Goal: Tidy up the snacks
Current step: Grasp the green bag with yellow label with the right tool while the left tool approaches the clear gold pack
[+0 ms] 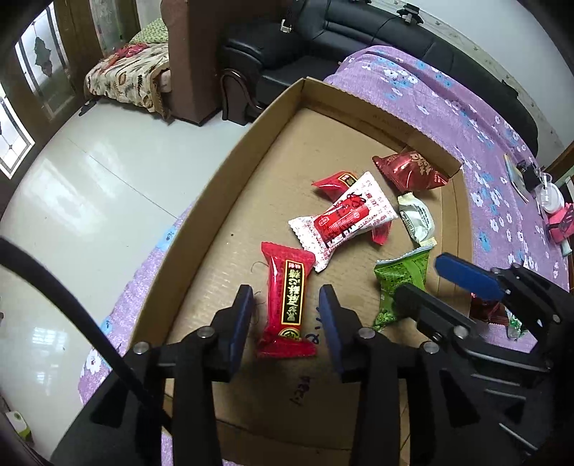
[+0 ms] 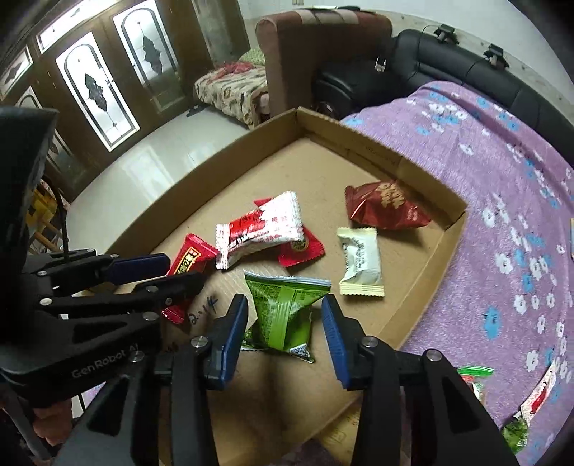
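Observation:
A shallow cardboard box (image 1: 229, 186) (image 2: 450, 247) holds several wrapped snacks. My left gripper (image 1: 285, 297) (image 2: 183, 269) is open, its blue pads on either side of a long red packet (image 1: 287, 286) that lies flat, with gaps on both sides. My right gripper (image 2: 284, 304) (image 1: 419, 277) is open around a green packet (image 2: 283, 308) (image 1: 398, 283), which rests on the cardboard untouched. Further in lie a white-and-red packet (image 1: 340, 218) (image 2: 260, 229), a cream packet (image 2: 360, 263) (image 1: 416, 218) and a dark red bag (image 1: 409, 168) (image 2: 384, 208).
The box sits on a purple flowered cloth (image 2: 502, 200). More loose snacks (image 2: 473, 372) lie on the cloth at the lower right. A black sofa (image 1: 358, 32) stands behind, tiled floor (image 1: 89, 186) drops off to the left, and small items (image 1: 549, 200) crowd the far right.

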The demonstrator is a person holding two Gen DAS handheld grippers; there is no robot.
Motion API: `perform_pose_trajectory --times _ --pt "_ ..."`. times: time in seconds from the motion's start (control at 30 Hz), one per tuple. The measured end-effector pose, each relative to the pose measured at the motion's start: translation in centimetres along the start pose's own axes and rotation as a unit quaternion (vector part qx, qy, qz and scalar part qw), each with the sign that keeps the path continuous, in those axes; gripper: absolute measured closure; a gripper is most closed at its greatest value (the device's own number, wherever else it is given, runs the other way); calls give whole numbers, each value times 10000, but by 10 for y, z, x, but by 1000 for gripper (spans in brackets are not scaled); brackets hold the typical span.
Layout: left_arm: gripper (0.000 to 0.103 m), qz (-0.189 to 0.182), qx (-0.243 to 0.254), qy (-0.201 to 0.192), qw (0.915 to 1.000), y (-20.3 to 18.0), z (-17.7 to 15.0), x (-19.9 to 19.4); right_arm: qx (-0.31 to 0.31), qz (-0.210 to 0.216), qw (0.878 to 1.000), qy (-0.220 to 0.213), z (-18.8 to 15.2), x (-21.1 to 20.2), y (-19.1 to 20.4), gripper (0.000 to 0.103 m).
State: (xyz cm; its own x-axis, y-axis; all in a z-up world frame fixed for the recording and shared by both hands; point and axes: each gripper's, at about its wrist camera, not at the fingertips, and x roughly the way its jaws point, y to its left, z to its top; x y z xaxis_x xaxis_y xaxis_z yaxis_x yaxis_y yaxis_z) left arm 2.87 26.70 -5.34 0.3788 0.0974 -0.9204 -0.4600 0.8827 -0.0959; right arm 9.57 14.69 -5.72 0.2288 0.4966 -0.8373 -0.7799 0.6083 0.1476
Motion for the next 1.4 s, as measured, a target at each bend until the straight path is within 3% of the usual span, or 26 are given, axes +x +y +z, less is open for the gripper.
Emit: perform_pose_trajectory --times 0.2,0.3,0.43,0.57,0.67,0.87,0.9,0.93,0.97,1.1,1.17,1.3,1.4 --pt "59 18 -100 -113 9999 -2 -6 -15 269 26 9989 -383 -14 -31 -17 54" --pt "58 -55 41 -199 9998 -14 -13 -27 588 -194 9967 -529 -31 -53 -53 50" --pt "53 -321 245 -289 9988 -40 -27 -44 691 -822 9925 -585 -66 -80 -106 49" --pt "51 -500 523 -285 9970 -76 -40 -51 1248 -1034 9860 -401 -103 -89 -158 49" --pt "51 -582 649 -214 9960 -96 -46 -52 1452 -1032 9836 -269 -117 -84 -172 50" --pt "50 -589 782 -83 9952 -130 -54 -47 1167 -1051 9874 -194 -132 -83 -167 62" --pt "50 -585 800 -61 9951 -136 -56 -45 1139 -1073 9875 -207 -134 -85 -167 69" --pt "50 -582 821 -52 9949 -141 -57 -44 1108 -1126 9872 -230 -137 -88 -170 85" --pt "50 -564 855 -36 9947 -148 -58 -42 1093 -1157 9869 -259 -139 -91 -172 89" --pt "49 -540 1022 100 9932 -173 -63 -32 1337 -1022 9854 -275 -145 -97 -192 88" --pt "49 -546 1115 160 9921 -187 -66 -28 1431 -600 9877 -214 -147 -98 -196 88" --pt "49 -561 1180 225 9912 -202 -72 -24 1121 -598 9913 -332 -140 -100 -189 86" --pt "49 -519 1201 226 9911 -204 -75 -25 941 -511 9940 -205 -131 -90 -187 70"
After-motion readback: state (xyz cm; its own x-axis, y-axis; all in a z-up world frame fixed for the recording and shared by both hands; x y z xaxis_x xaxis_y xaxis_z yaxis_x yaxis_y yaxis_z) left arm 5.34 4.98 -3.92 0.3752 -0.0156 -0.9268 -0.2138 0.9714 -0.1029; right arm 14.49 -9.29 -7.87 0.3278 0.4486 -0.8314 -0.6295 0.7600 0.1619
